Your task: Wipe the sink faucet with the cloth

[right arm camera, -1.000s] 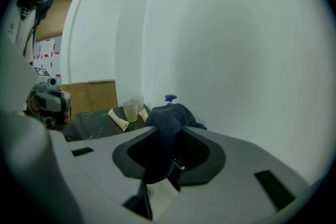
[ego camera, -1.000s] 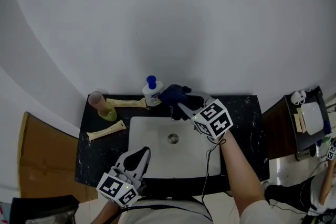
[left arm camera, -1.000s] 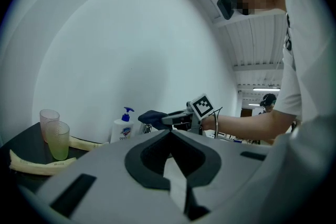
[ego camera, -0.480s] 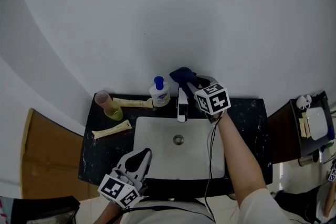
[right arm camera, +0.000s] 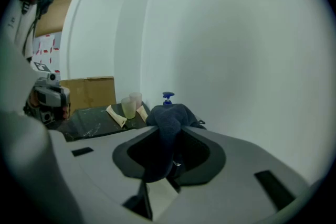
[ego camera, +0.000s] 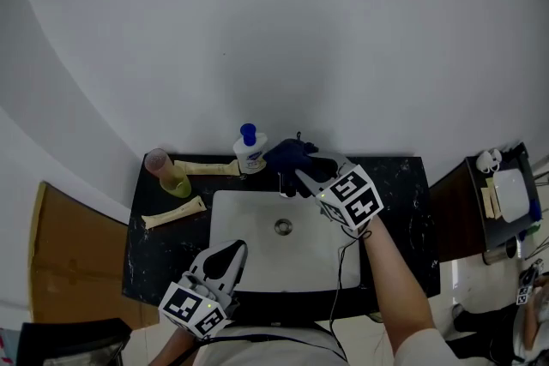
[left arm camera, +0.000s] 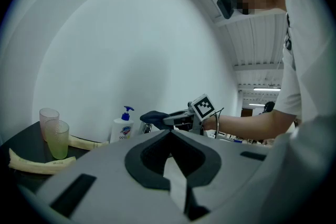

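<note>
The right hand-held gripper (ego camera: 302, 177) pinches the bunched dark blue cloth (ego camera: 287, 155), which lies over the chrome sink faucet (ego camera: 281, 183) at centre frame, just up-left of its tips. The spout's long axis points down-frame. The left hand-held gripper (ego camera: 228, 255), pressed together and empty, sits well apart at lower left.

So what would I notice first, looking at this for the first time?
Probably the right tool, with its black-and-white marker cube, clamped on a dark blue cloth at the back edge of the white sink. Next, the sink itself, bright against the black counter, and the blue-pumped soap bottle just left of the cloth.
</note>
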Demonstrator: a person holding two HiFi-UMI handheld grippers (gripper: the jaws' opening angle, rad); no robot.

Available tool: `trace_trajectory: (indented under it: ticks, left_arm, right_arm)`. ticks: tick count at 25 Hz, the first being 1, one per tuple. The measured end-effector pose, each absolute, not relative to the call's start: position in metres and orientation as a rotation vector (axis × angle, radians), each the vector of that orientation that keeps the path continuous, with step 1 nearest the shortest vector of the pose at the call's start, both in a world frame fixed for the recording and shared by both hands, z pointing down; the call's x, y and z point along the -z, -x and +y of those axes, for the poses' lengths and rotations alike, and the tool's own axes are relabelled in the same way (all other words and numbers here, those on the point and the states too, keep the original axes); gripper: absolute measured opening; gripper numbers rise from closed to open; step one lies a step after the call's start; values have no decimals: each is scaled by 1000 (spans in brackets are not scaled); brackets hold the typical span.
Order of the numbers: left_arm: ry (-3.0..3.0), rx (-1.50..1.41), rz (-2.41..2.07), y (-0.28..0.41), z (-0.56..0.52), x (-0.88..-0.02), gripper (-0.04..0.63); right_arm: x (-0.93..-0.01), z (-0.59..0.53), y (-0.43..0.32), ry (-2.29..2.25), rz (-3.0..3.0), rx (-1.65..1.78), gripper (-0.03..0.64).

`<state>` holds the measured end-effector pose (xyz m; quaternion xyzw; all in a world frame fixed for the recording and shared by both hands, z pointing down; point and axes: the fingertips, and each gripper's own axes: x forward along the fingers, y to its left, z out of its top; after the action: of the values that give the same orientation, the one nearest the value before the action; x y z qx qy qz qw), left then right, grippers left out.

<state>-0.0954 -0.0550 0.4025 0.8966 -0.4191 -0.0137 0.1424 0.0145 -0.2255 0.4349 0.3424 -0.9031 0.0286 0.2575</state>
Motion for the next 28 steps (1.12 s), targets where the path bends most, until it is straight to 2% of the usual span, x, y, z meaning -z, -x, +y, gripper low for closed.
trace_trajectory:
  ticks: [5, 17, 28]
  left_arm:
    - [-2604, 41, -1183, 88, -57, -403, 2]
    - [-2561, 31, -1281, 114, -59, -406, 2]
    - [-2567, 30, -1255, 109, -58, -405, 2]
  right_arm:
    - [-437, -229, -15, -913, -2452, -93, 115]
    - [-435, -331, -31, -1177, -2425, -218, 115]
    - [-416, -296, -60, -1310, -2517, -183, 115]
